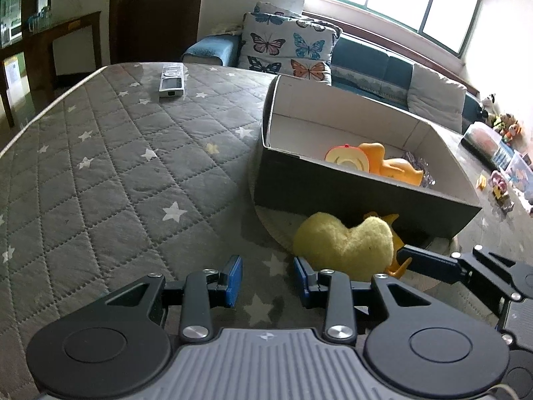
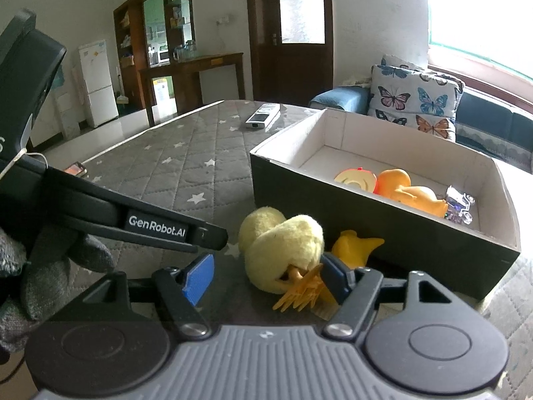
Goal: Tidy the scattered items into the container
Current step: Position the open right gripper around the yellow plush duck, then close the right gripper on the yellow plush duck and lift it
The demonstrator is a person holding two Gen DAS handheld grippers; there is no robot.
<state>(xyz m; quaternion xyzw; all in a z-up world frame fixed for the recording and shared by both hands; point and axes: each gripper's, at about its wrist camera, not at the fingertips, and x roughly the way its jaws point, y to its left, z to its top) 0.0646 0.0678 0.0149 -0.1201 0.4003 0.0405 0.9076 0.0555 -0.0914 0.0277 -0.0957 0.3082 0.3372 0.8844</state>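
Observation:
A yellow plush duck (image 1: 343, 243) lies on the quilted table beside the near wall of a dark cardboard box (image 1: 349, 186). The box holds an orange rubber duck (image 1: 389, 163), a round apple-slice toy (image 1: 346, 160) and a shiny wrapped item. My left gripper (image 1: 268, 280) is open and empty, just left of the plush duck. In the right wrist view, my right gripper (image 2: 266, 276) is open around the plush duck (image 2: 283, 246), whose orange feet (image 2: 299, 291) lie between the fingers. The box (image 2: 383, 233) stands behind it.
A silver remote (image 1: 171, 80) lies on the far part of the grey star-patterned table cover (image 1: 116, 166). A small device (image 2: 76, 169) lies at the table's left edge. A sofa with butterfly cushions (image 1: 286, 46) stands behind. Small toys (image 1: 499, 186) lie to the right of the box.

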